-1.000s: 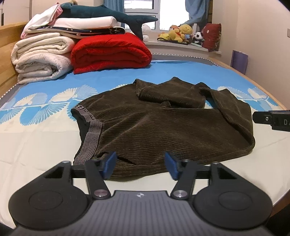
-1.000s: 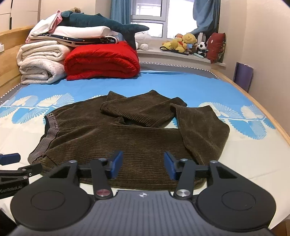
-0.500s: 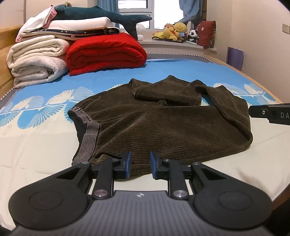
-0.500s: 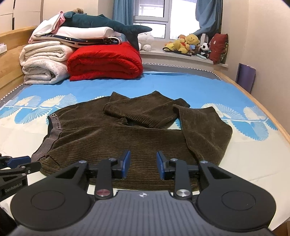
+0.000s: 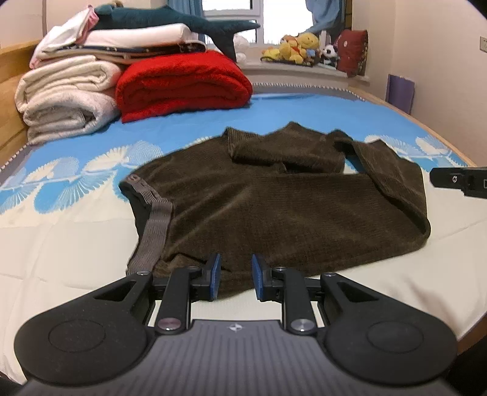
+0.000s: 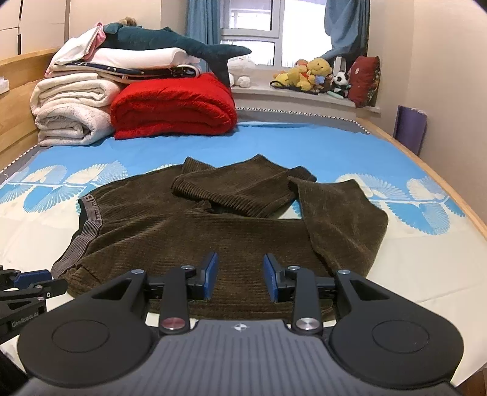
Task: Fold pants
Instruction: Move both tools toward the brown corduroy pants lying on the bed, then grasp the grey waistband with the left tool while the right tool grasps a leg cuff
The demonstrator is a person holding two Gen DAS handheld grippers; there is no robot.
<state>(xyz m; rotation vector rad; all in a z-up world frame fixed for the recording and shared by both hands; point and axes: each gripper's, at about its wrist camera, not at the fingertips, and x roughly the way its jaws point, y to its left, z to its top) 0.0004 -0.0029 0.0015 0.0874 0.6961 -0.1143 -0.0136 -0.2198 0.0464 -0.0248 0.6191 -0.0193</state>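
Observation:
Dark brown corduroy pants (image 5: 274,207) lie crumpled on the bed, with the grey waistband (image 5: 152,231) at the left and the legs folded back at the far right. My left gripper (image 5: 233,277) sits at the near edge close to the waistband, its blue pads drawn in on the fabric there. In the right wrist view the pants (image 6: 213,237) fill the middle. My right gripper (image 6: 240,277) is at the same near edge further right, its pads closed in on the cloth with a wider gap. Each gripper shows at the edge of the other's view.
A red folded blanket (image 5: 182,82), a stack of white blankets (image 5: 64,97) and a plush shark (image 5: 170,21) sit at the far left of the bed. Stuffed toys (image 6: 310,73) line the window sill. The bed's wooden edge (image 6: 441,189) runs along the right.
Both grippers' jaws have narrowed from wide open to close on the pants' near edge. The hands themselves have hardly shifted.

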